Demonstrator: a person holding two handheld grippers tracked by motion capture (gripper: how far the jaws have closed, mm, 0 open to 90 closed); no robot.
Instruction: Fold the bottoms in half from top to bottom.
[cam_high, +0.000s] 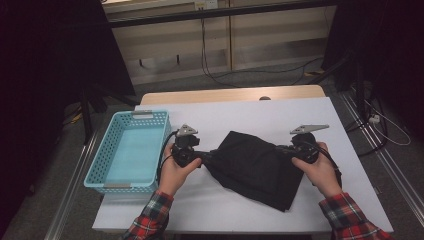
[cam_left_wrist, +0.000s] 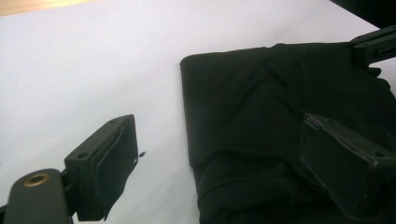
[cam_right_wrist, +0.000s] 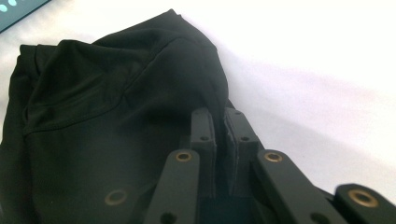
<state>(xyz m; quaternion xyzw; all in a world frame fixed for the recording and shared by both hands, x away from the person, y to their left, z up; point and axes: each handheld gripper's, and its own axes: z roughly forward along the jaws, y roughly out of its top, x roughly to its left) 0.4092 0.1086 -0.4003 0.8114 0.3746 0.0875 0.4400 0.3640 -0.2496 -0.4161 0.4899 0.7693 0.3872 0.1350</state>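
R tongs (cam_right_wrist: 219, 140) pinch the black cloth (cam_high: 255, 167) edge to lift it for folding; L tongs (cam_left_wrist: 224, 163) wide over its other side, ready to grab.

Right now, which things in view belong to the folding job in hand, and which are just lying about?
In the job:
- black folded cloth garment
- right gripper, pinching the garment's edge
- left gripper, jaws open at the garment's other side

Lying about:
- light blue perforated plastic basket, nothing inside
- white table cover
- loose cables on the floor
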